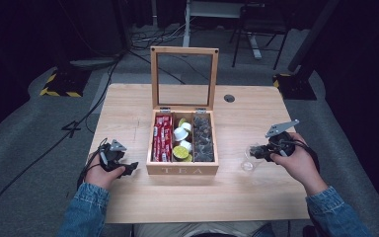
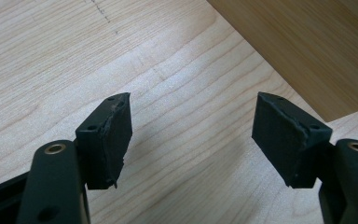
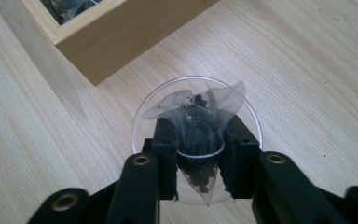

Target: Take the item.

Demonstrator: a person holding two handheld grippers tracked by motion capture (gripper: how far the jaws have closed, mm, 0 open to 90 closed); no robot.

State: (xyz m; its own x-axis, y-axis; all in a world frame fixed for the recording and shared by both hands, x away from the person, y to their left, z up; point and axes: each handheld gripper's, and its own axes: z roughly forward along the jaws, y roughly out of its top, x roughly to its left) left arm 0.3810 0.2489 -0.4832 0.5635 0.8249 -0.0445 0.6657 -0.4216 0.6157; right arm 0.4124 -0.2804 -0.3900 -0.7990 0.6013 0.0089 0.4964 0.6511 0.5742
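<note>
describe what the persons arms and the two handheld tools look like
Both forearms wear blue denim sleeves, the hands bare. The left black two-jaw tool has matte black jaws faced with worn, ragged-edged pads and brass-coloured rivets. The right black two-jaw tool looks alike. Each carries a grey three-cornered plate and a trailing black cable.

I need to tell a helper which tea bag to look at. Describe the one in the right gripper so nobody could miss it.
Start at the wooden tea box in the middle of the table, then look to its right. There the right gripper pinches a see-through tea bag over a clear glass, away from those in the box.
</note>
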